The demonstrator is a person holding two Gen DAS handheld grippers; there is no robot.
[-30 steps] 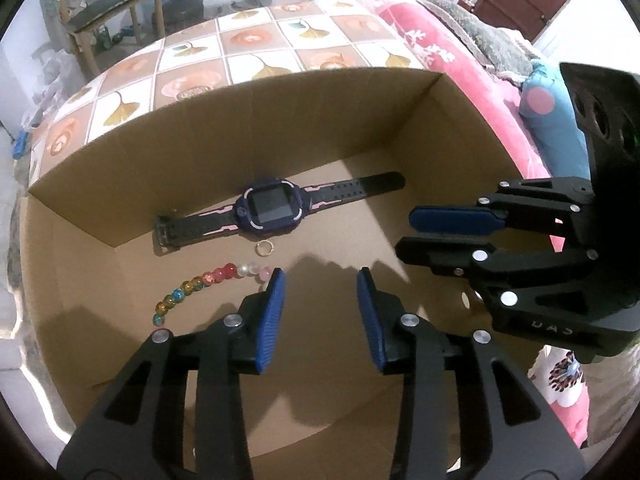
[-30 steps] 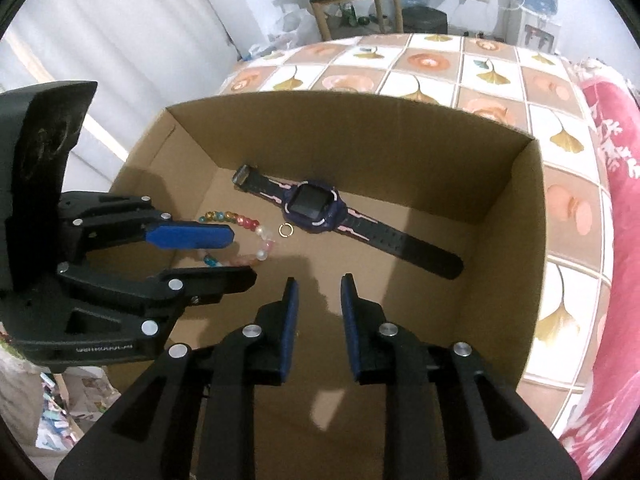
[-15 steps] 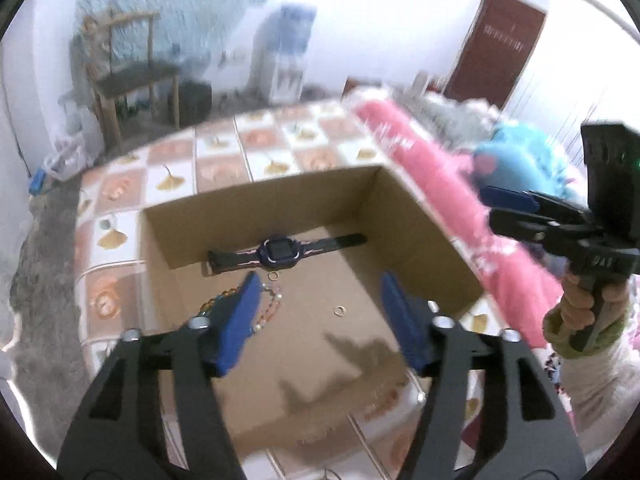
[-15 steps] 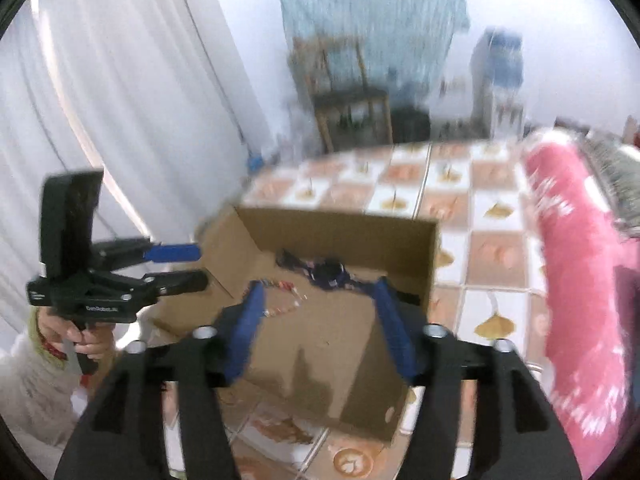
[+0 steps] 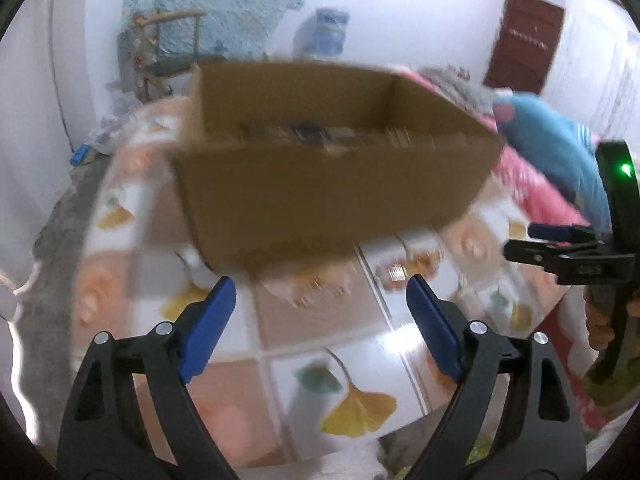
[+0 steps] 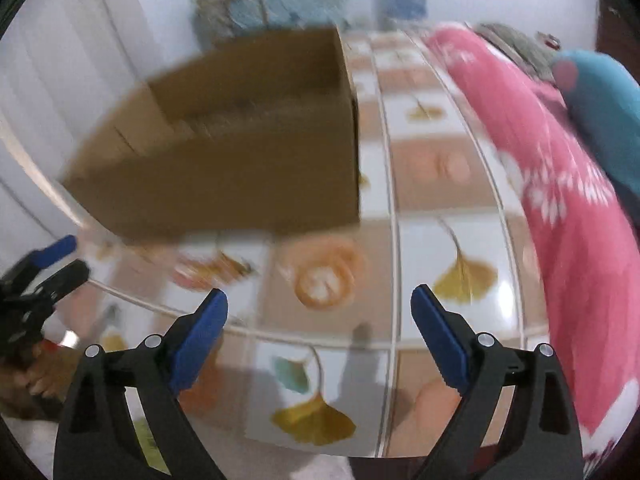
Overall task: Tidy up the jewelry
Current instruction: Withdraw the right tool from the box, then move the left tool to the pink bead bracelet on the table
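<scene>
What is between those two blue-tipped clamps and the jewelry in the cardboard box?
The cardboard box itself: its near wall faces both the left gripper and the right gripper, whose jaws are opening and empty. Only patterned tabletop lies before it.

box [image 5: 332,196] on table [image 5: 320,340], centre | chair [image 5: 168,52] behind | bedding [image 6: 560,200] right of table

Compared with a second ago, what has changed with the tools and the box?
Both tools have pulled back out of the cardboard box and now hover over the tablecloth in front of it. The left tool and right tool are opening, with nothing between them. The box stays put.
</scene>
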